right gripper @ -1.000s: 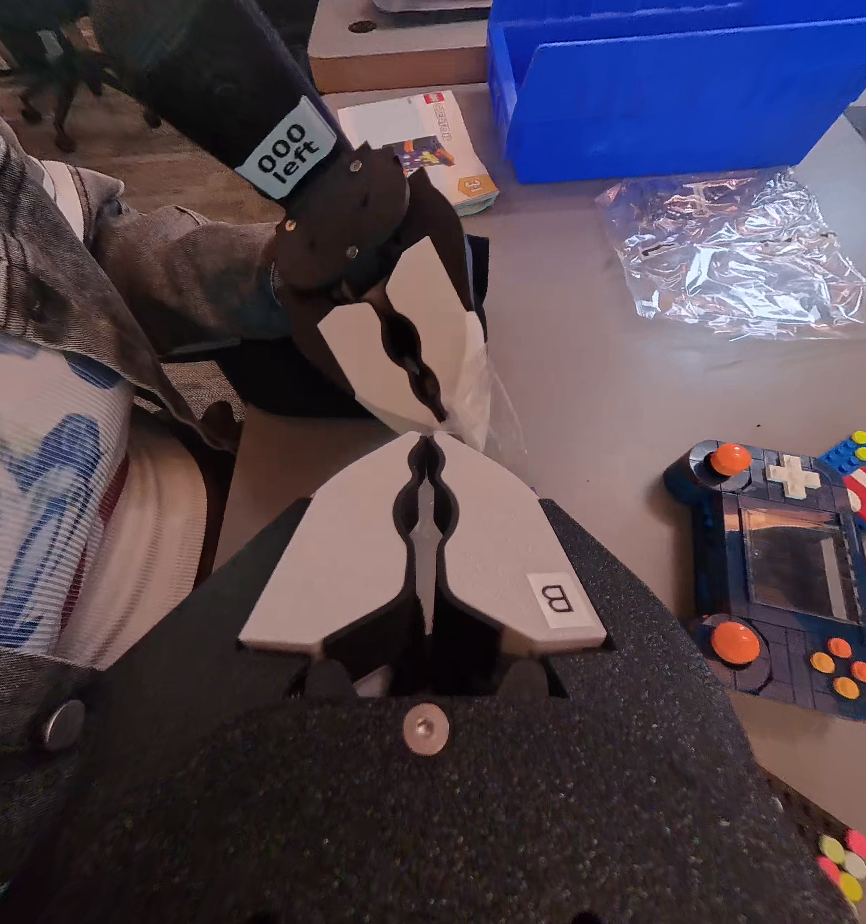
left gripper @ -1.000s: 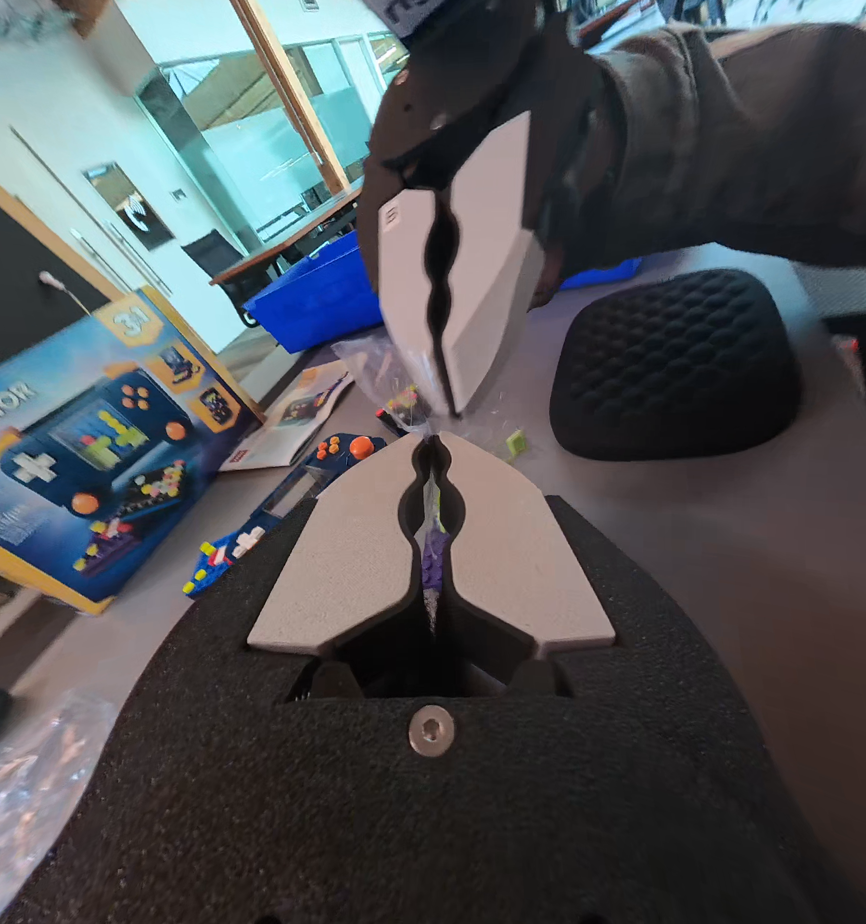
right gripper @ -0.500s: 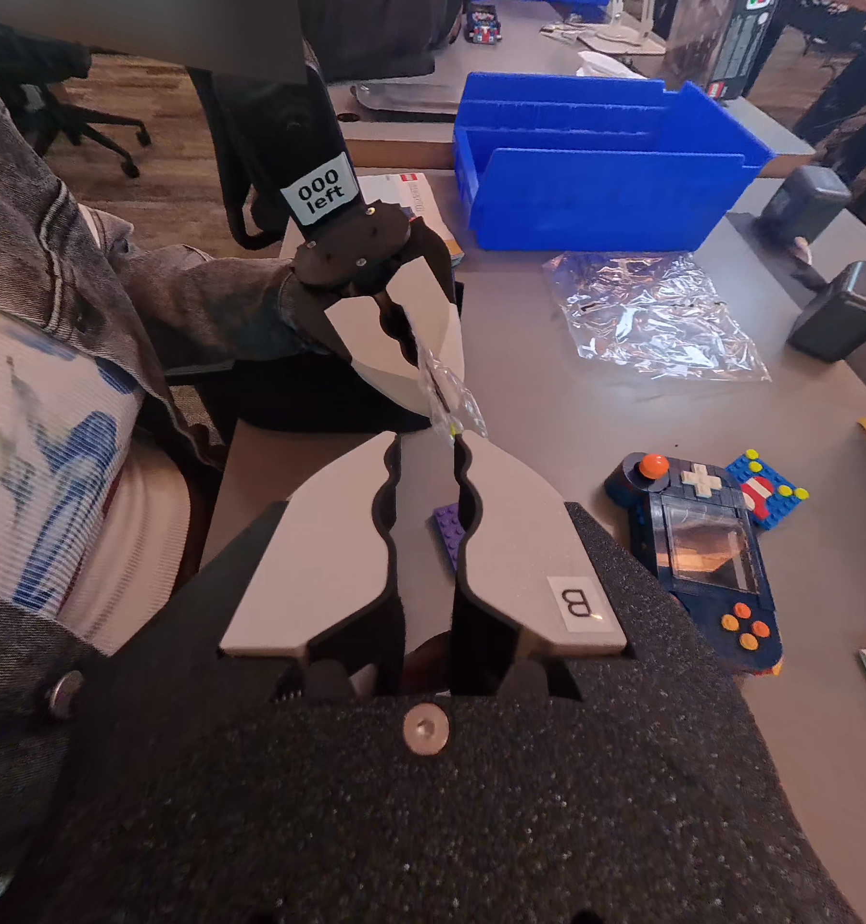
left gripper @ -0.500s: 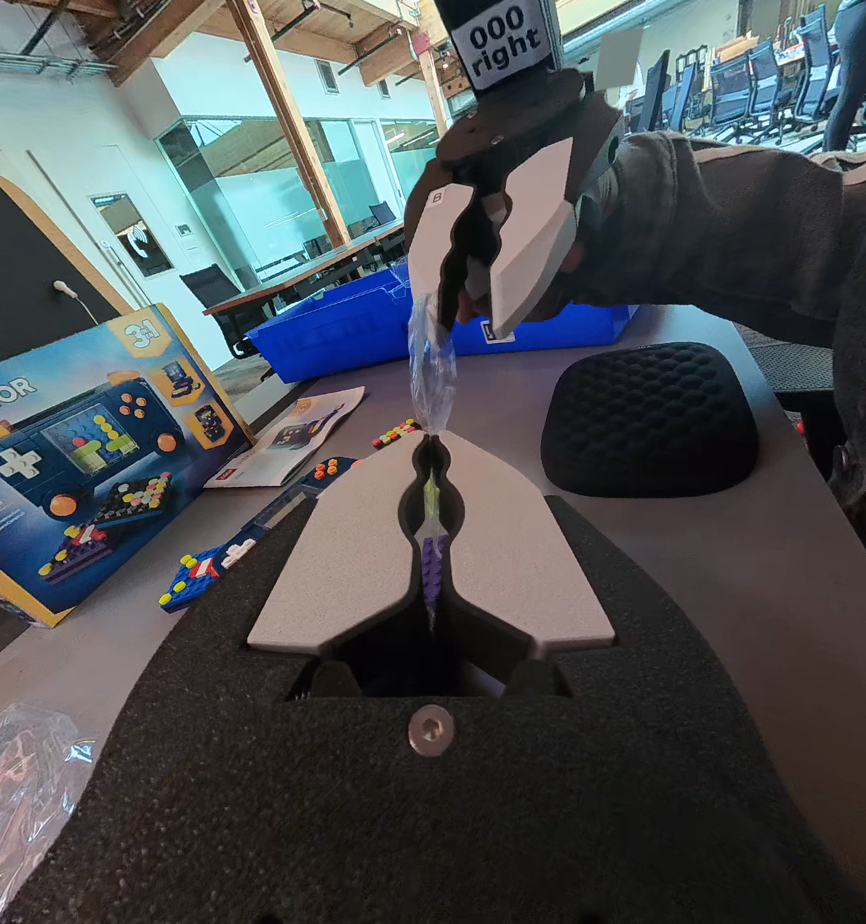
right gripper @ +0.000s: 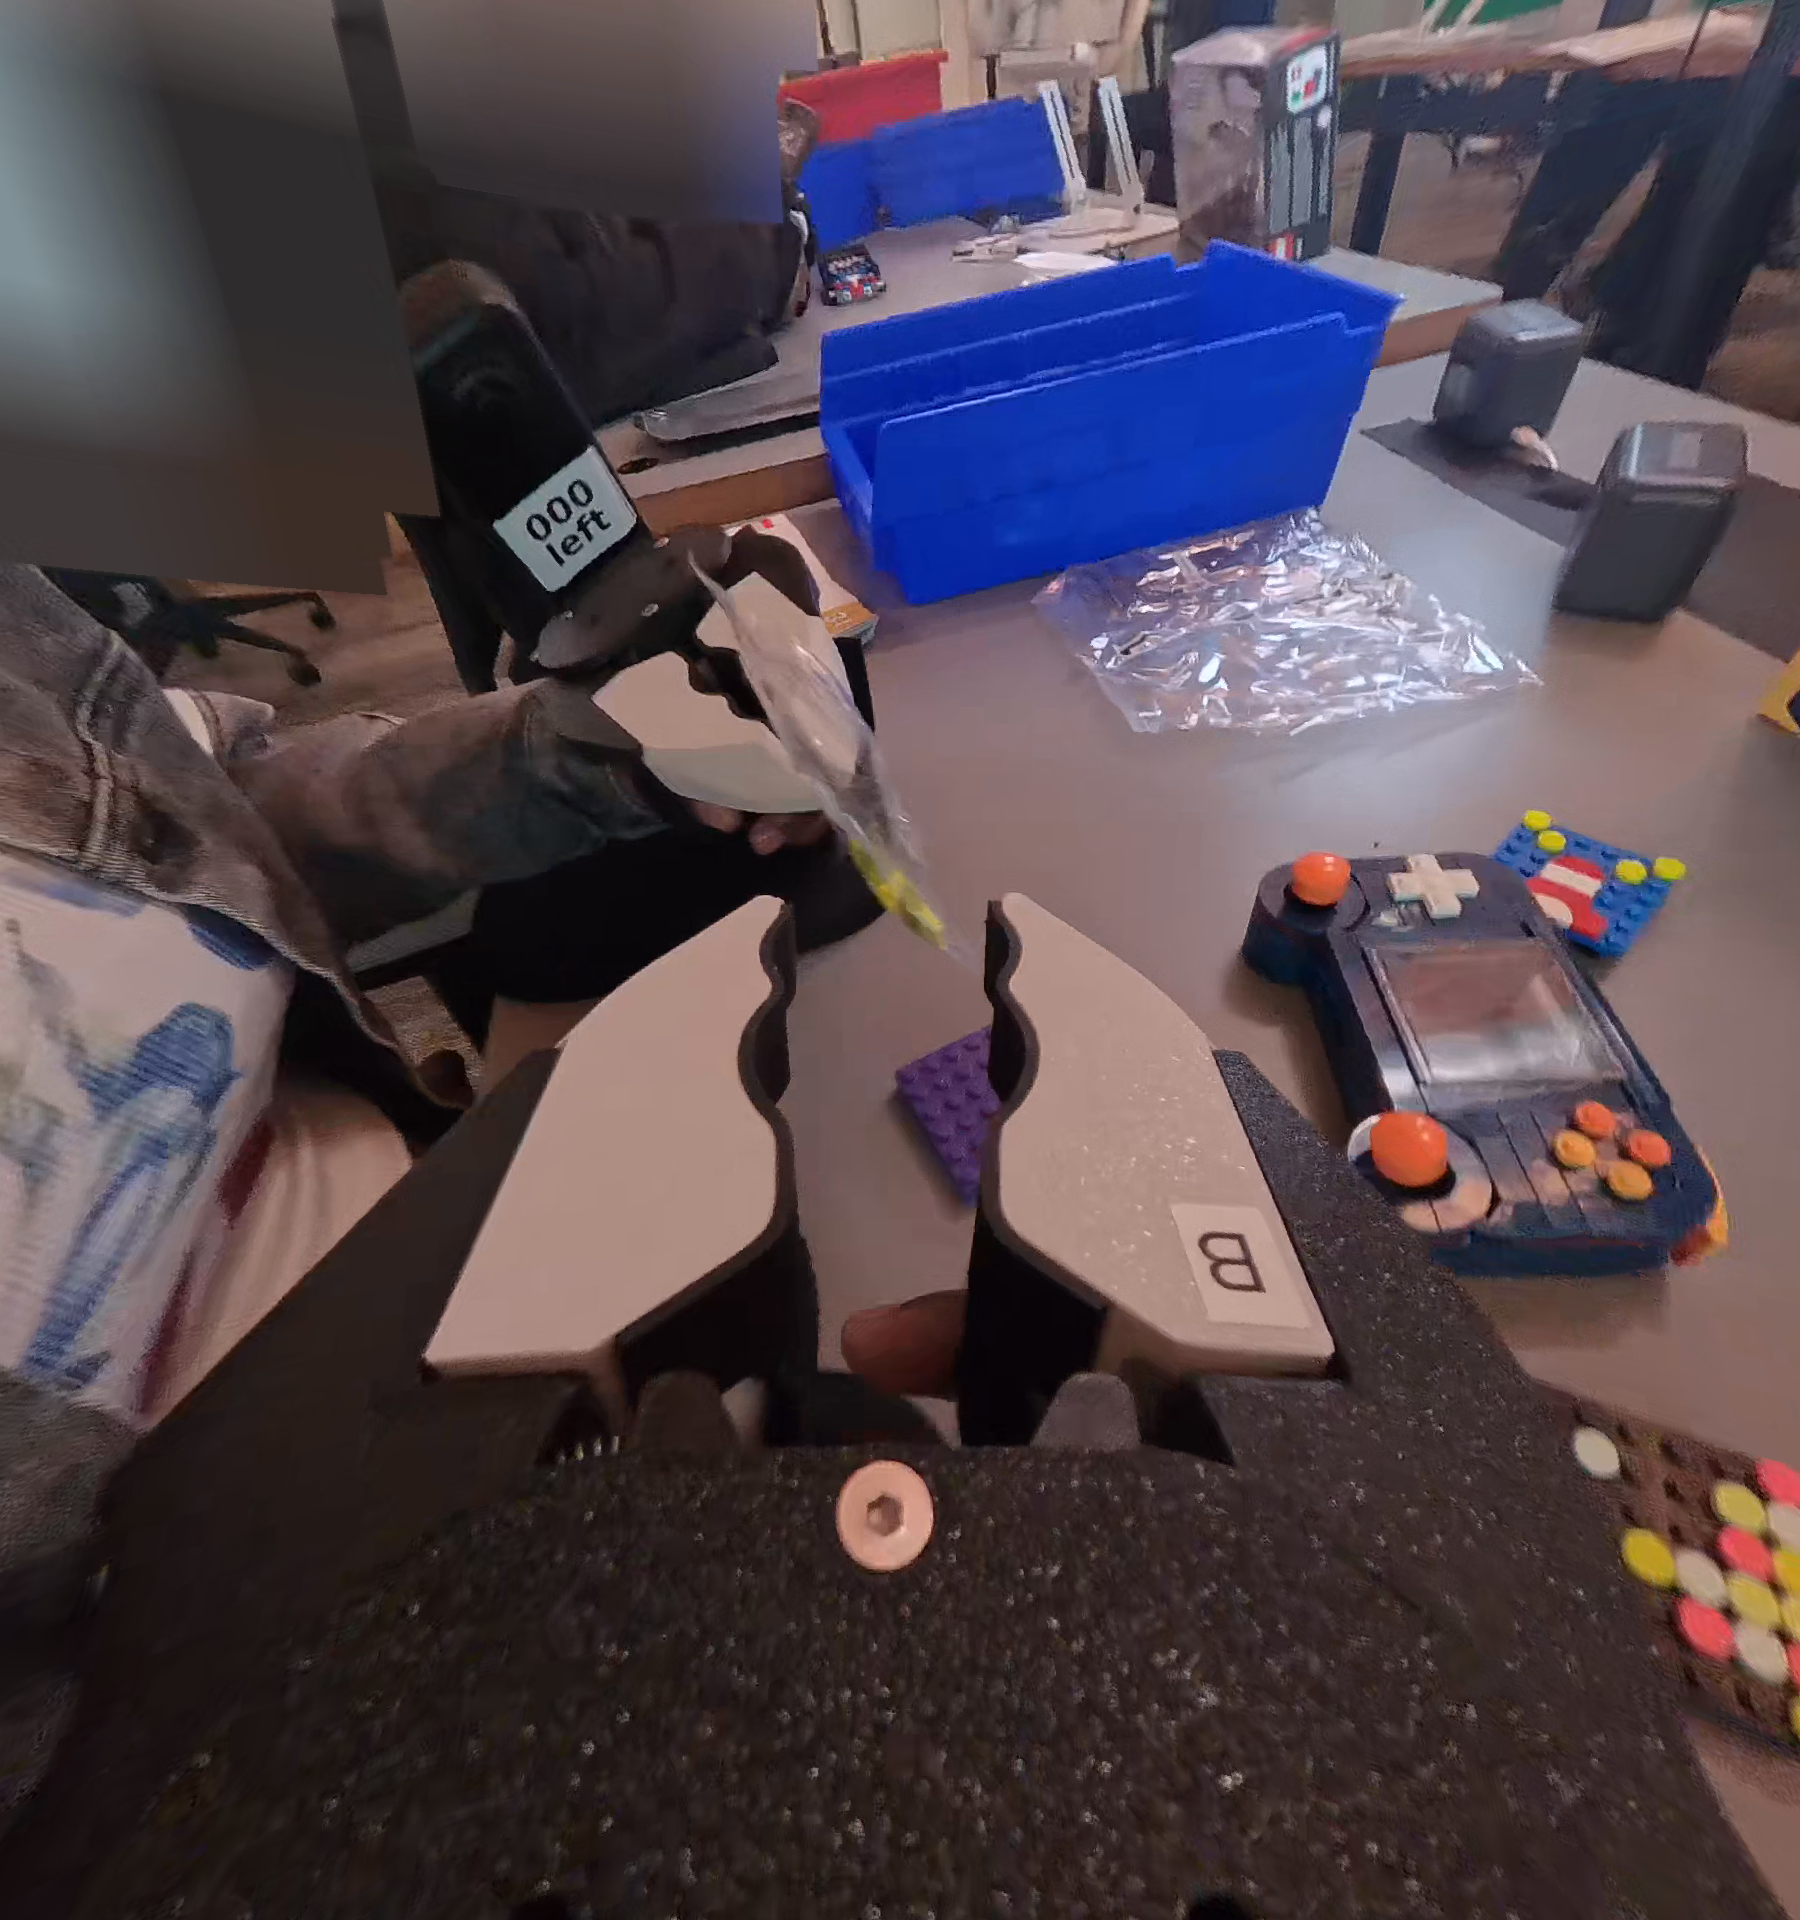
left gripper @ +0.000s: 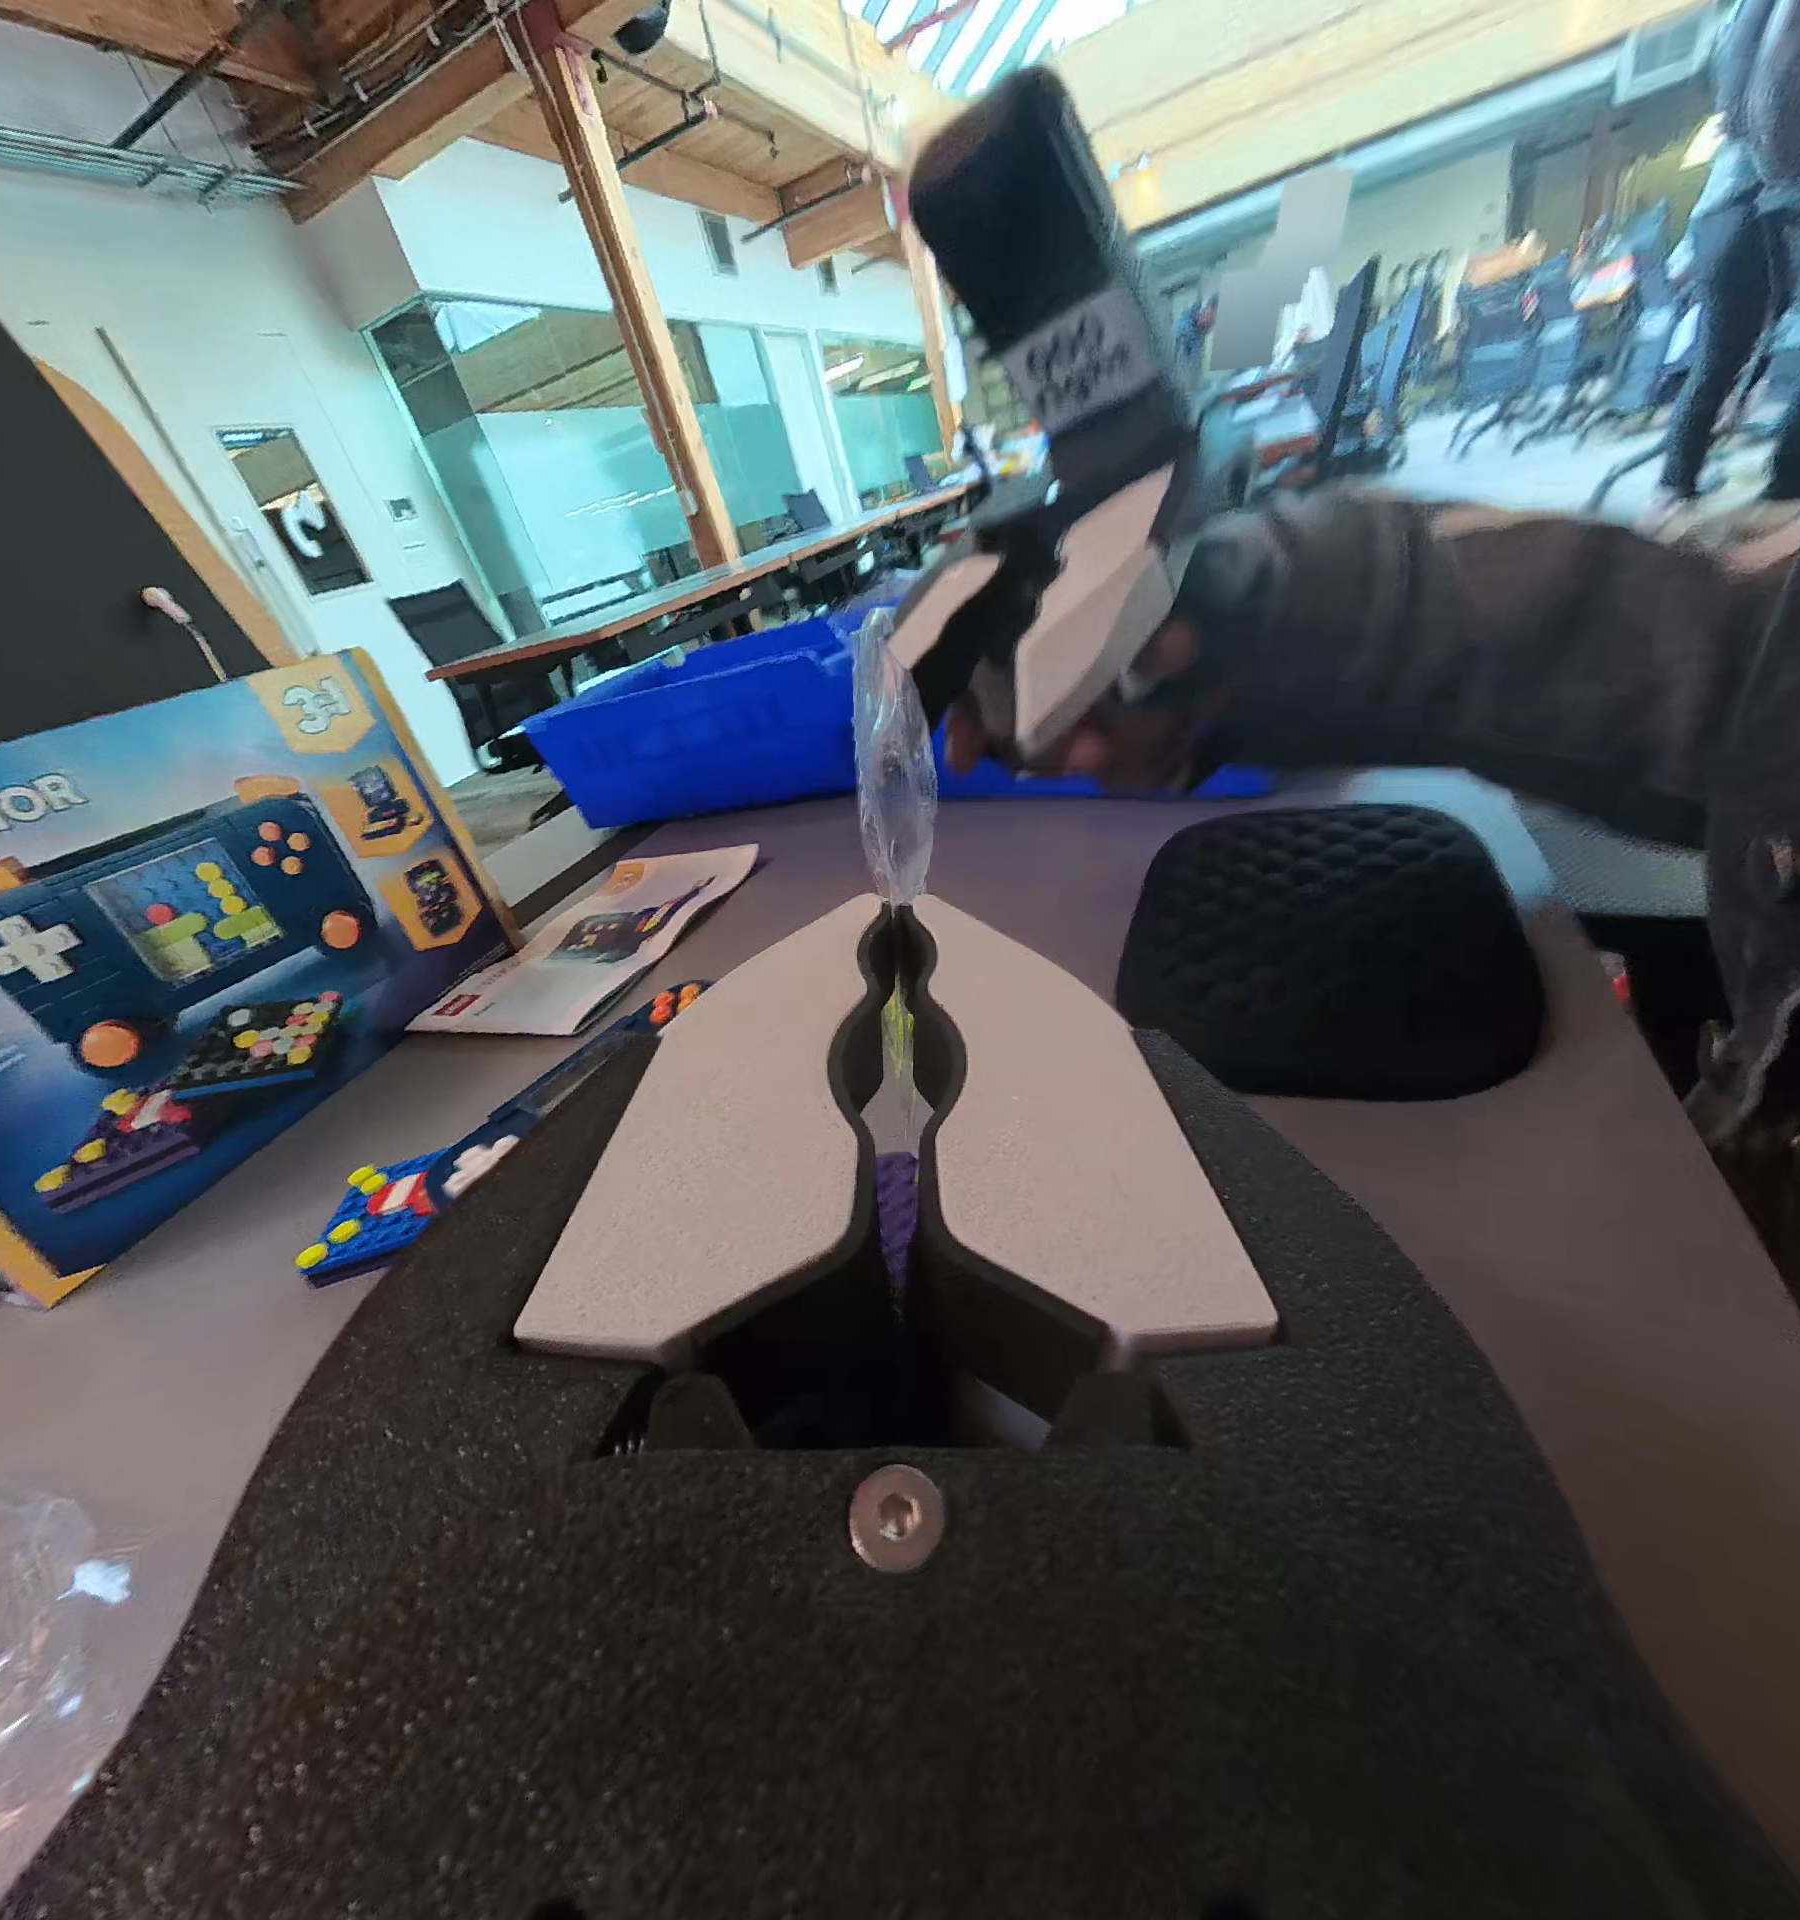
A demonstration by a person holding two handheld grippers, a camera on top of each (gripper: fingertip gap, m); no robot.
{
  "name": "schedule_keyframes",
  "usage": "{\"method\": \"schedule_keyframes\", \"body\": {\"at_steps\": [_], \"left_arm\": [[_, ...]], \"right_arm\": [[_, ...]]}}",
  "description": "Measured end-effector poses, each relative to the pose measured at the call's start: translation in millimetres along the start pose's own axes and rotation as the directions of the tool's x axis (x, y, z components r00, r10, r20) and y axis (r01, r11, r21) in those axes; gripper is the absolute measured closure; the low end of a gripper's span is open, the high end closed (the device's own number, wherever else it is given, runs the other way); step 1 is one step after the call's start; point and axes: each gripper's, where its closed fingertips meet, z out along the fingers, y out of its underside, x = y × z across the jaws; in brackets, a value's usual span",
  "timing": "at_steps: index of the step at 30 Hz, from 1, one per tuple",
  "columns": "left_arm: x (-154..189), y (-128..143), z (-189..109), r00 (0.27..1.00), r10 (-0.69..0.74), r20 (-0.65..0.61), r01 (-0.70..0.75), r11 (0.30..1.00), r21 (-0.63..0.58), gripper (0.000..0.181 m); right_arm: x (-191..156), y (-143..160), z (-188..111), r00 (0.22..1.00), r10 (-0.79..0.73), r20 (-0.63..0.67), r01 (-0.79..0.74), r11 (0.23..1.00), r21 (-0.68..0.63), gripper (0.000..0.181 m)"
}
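My left gripper (left gripper: 898, 909) is shut on a small clear plastic bag (left gripper: 891, 769) that sticks up past its tips. Yellow-green pieces show in the gap between the fingers, and a purple piece shows lower in the gap. In the right wrist view the left gripper (right gripper: 745, 727) holds the bag (right gripper: 823, 748) tilted, with yellow pieces (right gripper: 901, 894) at its lower end. My right gripper (right gripper: 891, 925) is open and empty, its tips just short of that end. A purple studded plate (right gripper: 953, 1107) lies on the table under it. In the left wrist view the right gripper (left gripper: 989, 665) is blurred, beside the bag's top.
A blue bin (right gripper: 1093, 436), crumpled clear plastic (right gripper: 1280, 634), a brick-built game console (right gripper: 1478, 1060), a blue studded plate (right gripper: 1592, 894) and a black plate with round tiles (right gripper: 1748, 1590) lie on the grey table. A toy box (left gripper: 179, 935), a booklet (left gripper: 595, 945) and a black pad (left gripper: 1332, 945) are nearby. The grippers' ends are close to 5 cm from one another. The right tips stand about 15 cm off the brick-built game console (right gripper: 1478, 1060).
My right gripper was shut on the bag tip to tip with the left; it opened, let go and drew back. The left gripper kept its hold and rose.
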Motion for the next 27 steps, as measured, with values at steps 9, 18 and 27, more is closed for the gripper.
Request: {"method": "schedule_keyframes", "body": {"at_steps": [9,18,27], "left_arm": [[-0.5,-20.1,-10.5,0.972,-0.209,-0.106,0.223,0.965,0.14,0.17],[5.9,-16.1,-10.4,0.968,-0.202,-0.151,0.218,0.971,0.096,0.181],[16.8,-16.4,-6.0,0.975,-0.125,-0.183,0.144,0.985,0.094,0.181]], "right_arm": [[-11.8,-15.5,20.1,0.983,-0.128,0.132,0.105,0.98,0.171,0.181],[-16.7,-13.9,13.6,0.975,-0.13,0.178,0.097,0.979,0.182,0.181],[-28.9,-11.3,28.1,0.956,-0.232,0.178,0.21,0.968,0.136,0.181]]}}
